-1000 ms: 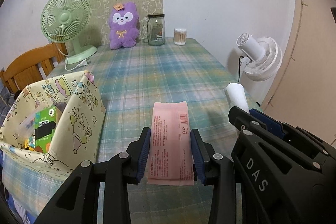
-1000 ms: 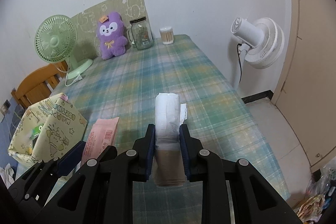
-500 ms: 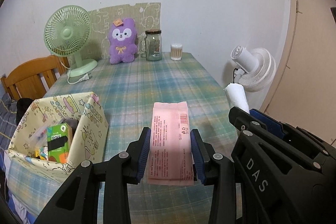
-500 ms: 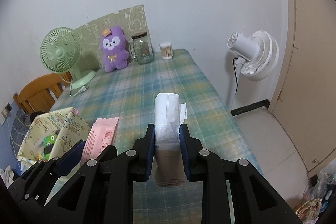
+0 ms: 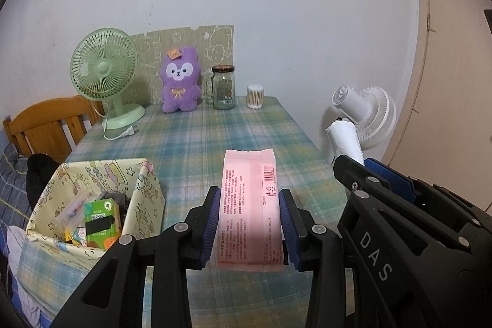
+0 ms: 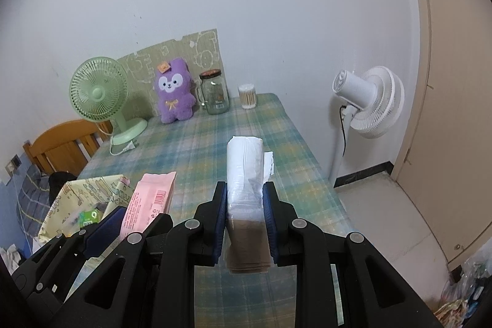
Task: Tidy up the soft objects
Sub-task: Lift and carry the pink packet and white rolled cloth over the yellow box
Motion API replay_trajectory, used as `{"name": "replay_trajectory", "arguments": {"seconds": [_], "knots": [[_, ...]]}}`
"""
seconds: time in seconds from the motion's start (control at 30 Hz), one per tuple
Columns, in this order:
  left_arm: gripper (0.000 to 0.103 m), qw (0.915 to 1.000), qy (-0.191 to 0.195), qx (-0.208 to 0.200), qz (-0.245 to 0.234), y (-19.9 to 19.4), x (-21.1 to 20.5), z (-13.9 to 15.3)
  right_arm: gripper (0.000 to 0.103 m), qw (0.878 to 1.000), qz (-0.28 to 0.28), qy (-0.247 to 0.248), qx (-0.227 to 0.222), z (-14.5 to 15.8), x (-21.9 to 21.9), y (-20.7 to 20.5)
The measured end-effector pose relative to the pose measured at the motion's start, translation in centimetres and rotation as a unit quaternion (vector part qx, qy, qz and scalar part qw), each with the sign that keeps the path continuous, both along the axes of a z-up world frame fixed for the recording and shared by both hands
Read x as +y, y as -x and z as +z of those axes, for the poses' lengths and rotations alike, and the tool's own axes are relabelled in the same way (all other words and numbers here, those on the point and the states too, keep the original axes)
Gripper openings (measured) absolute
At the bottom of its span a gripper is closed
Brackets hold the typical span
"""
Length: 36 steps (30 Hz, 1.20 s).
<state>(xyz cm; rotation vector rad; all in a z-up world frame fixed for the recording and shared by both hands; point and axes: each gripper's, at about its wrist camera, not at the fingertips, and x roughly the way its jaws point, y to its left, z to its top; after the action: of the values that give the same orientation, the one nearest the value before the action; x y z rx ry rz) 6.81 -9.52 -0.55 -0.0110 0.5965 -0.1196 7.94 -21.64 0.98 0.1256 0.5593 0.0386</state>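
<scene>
My left gripper (image 5: 249, 206) is shut on a flat pink pack (image 5: 250, 199) and holds it above the plaid table (image 5: 196, 137). My right gripper (image 6: 245, 199) is shut on a white soft pack in clear wrap (image 6: 245, 171), also held above the table. The pink pack also shows in the right wrist view (image 6: 150, 199); the white pack shows in the left wrist view (image 5: 346, 142). A yellow patterned fabric bin (image 5: 92, 183) with several small items sits at the table's near left, to the left of both grippers. A purple plush toy (image 5: 180, 85) stands at the back.
A green desk fan (image 5: 104, 76), a glass jar (image 5: 224, 88) and a cotton-swab tub (image 5: 255, 96) line the table's back edge. A wooden chair (image 5: 49, 125) stands left. A white floor fan (image 6: 369, 103) and a door (image 6: 455, 82) are right of the table.
Both grippers have risen and drawn back from the table with their packs held; the table and bin look farther away and more of the wall shows.
</scene>
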Motion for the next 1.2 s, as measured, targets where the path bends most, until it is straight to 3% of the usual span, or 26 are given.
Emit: {"name": "replay_trajectory", "arguments": {"seconds": [0.57,1.2], "knots": [[0.039,0.9993,-0.009,-0.028,-0.021,0.7,1.6,2.1,0.026,1.0,-0.01,0.006,-0.027,2.3,1.5,1.3],[0.039,0.9987,-0.017,-0.042,-0.021,0.6,5.7,3.0,0.026,0.999,-0.005,0.024,-0.036,3.4,6.3,0.7]]}}
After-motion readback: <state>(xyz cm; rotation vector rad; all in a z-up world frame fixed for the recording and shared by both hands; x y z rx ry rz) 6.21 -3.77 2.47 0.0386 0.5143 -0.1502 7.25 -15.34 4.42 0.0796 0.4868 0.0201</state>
